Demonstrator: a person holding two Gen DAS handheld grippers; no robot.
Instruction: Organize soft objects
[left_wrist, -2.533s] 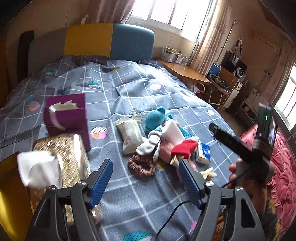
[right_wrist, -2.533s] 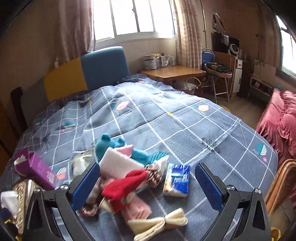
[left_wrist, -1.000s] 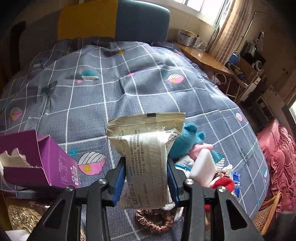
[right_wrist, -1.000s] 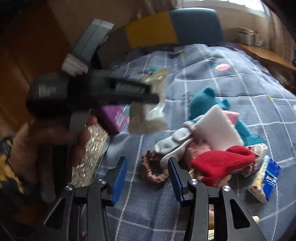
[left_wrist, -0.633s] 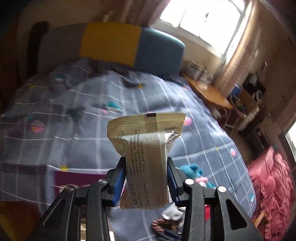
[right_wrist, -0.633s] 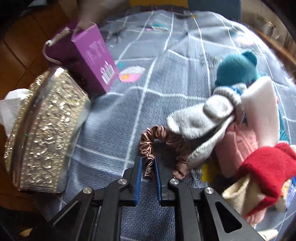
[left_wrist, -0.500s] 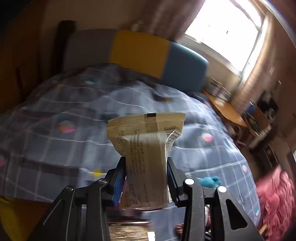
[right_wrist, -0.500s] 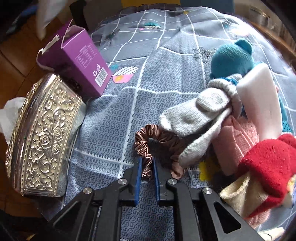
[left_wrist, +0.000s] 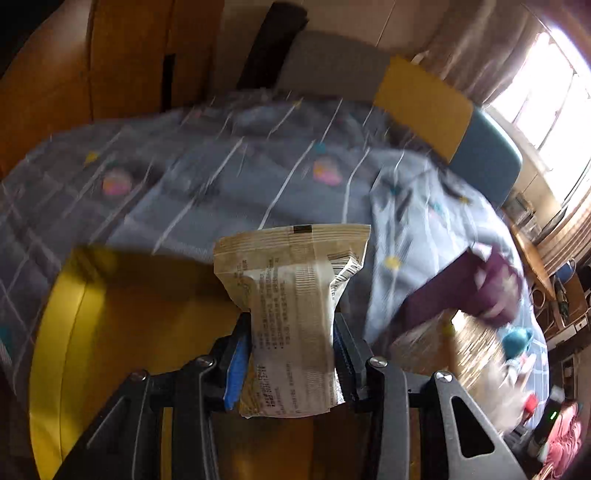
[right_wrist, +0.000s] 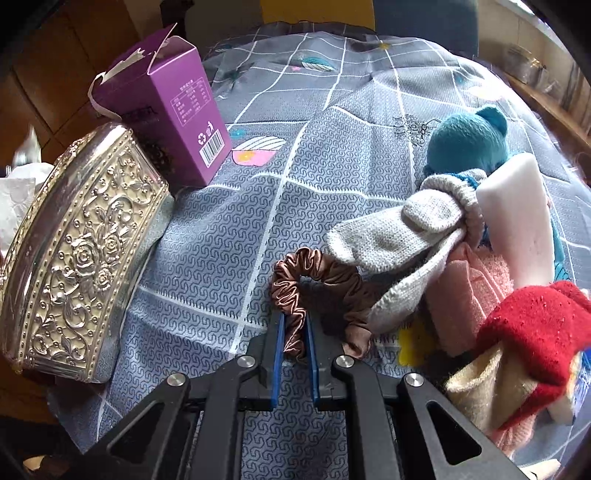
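- Grey checked bedspread (right_wrist: 236, 236) carries the soft pile.
- Left gripper (left_wrist: 291, 354) clamps an upright beige packet (left_wrist: 291, 314) above a yellow bin (left_wrist: 66, 332).
- Right gripper (right_wrist: 294, 339) pinches the brown scrunchie (right_wrist: 317, 291) lying beside a grey sock (right_wrist: 391, 229).

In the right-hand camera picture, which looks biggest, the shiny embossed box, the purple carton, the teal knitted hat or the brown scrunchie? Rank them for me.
1. Embossed metal box, clearly largest, though it lies near the lens.
2. Purple carton.
3. Brown scrunchie and teal knitted hat look alike; the hat is partly covered and farther away, so I would not rank them.
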